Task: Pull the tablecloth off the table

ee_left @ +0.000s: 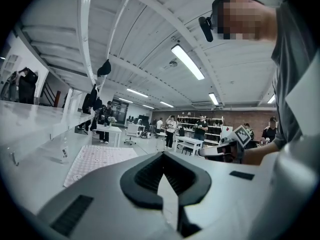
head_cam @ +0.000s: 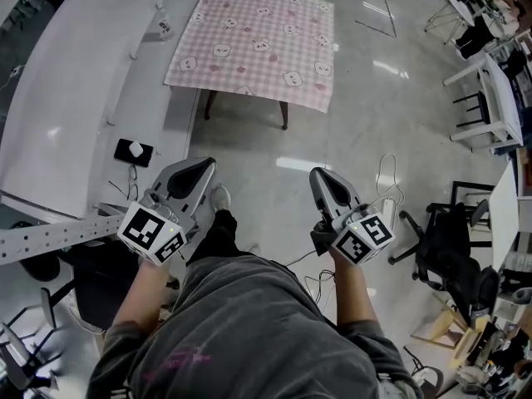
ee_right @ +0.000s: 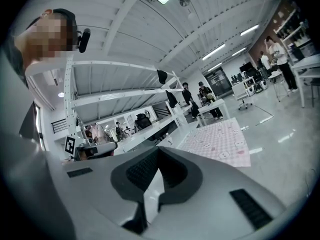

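Note:
The pink checked tablecloth (head_cam: 253, 44) with small animal prints lies flat over a small table, whose dark legs (head_cam: 284, 115) show below the near hem. It lies well ahead of both grippers, across open floor. My left gripper (head_cam: 199, 166) is held at waist height, jaws together, nothing between them. My right gripper (head_cam: 320, 177) is level with it, also shut and empty. In the left gripper view the tablecloth (ee_left: 97, 159) lies beyond the left gripper (ee_left: 162, 156). The right gripper view has the tablecloth (ee_right: 220, 141) to the right of the right gripper (ee_right: 159, 151).
A long white counter (head_cam: 75, 81) runs along the left, with a small bottle (head_cam: 164, 27) and a black device (head_cam: 133, 150) on it. A black office chair (head_cam: 449, 256) stands at the right, cables on the floor beside it. White desks (head_cam: 499, 98) are at the far right. Several people stand far off.

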